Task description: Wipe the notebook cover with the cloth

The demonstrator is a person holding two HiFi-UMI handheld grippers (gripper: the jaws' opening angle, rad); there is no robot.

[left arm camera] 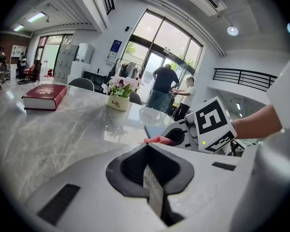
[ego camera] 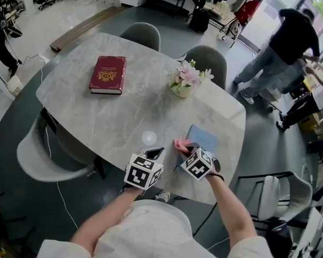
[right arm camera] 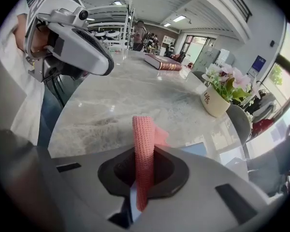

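Head view: our right gripper (ego camera: 184, 147) holds the pink cloth (ego camera: 179, 143) at the left edge of the blue notebook (ego camera: 203, 138), on the near side of the surface (ego camera: 124, 117). Left gripper view: our left gripper (left arm camera: 146, 148) is clenched and empty. Right gripper view: we pinch the pink cloth between the jaws.

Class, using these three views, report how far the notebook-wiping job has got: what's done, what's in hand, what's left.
Done: the pink cloth is picked up, clamped in the right gripper. In hand: that gripper is at the near edge of the blue notebook lying on the table. Left: the wiping strokes across the cover, by the look of it; the left gripper is shut and empty.
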